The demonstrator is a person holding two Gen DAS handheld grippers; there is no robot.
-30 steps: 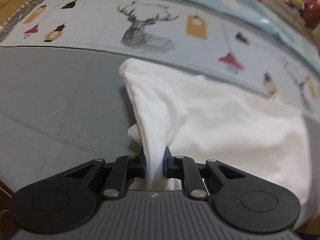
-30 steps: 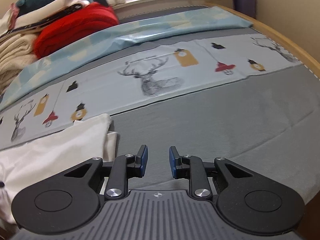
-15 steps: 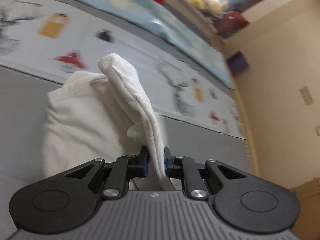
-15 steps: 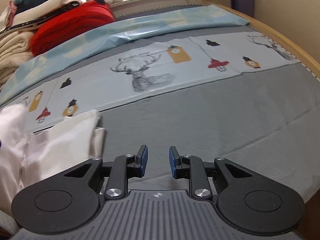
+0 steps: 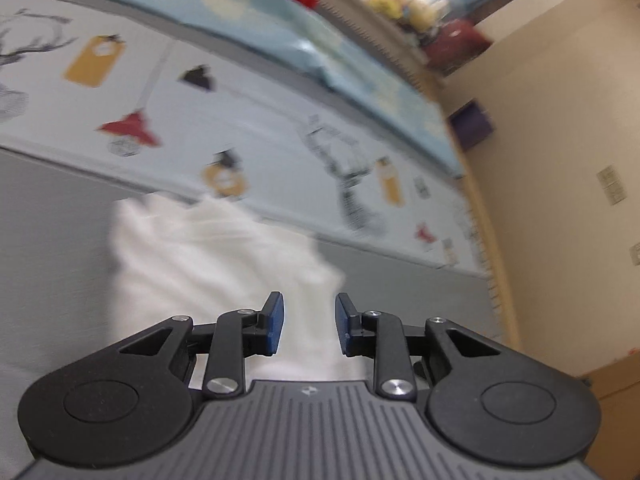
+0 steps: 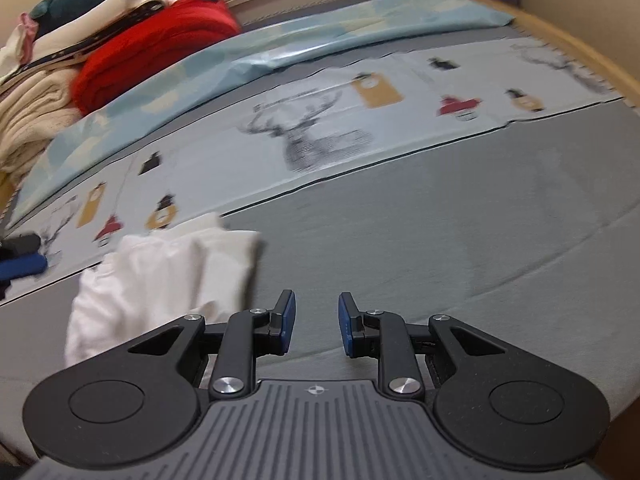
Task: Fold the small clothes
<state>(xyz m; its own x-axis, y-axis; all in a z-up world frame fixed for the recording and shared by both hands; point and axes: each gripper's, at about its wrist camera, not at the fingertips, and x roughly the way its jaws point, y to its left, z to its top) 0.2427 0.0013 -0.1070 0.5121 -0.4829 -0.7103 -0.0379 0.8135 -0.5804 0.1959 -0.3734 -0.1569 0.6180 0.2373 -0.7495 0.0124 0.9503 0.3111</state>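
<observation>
Left gripper (image 5: 309, 322): jaws spread, blue pads apart, nothing pinched between them; white cloth shows through the gap but lies beyond and below. White garment (image 5: 208, 256) sits bunched on the grey bed surface (image 5: 52, 216), its far edge reaching the border of the printed sheet (image 5: 256, 120) (deer, lamp and tag motifs). Left wrist view is tilted and motion-blurred, so the cloth's folds cannot be made out there. Right gripper (image 6: 316, 324): jaws likewise spread, empty, held over bare grey bed surface (image 6: 460, 232). From the right wrist view the white garment (image 6: 160, 272) lies left of the right gripper, just beside its left finger linkage; whether they touch cannot be told. The garment appears doubled over itself, with a layered edge at its right side (image 6: 236, 256). At the far left edge of this view a blue-padded black part (image 6: 22, 262) is visible, likely the other gripper, too cropped to be sure. Beyond the printed sheet (image 6: 320, 128) runs a pale blue cloth (image 6: 280, 52), then a pile of clothing: red knit (image 6: 156, 48), cream knit (image 6: 32, 116), dark items on top. Stuffed toys (image 5: 400, 4) line the sill near a beige wall (image 5: 560, 160).
</observation>
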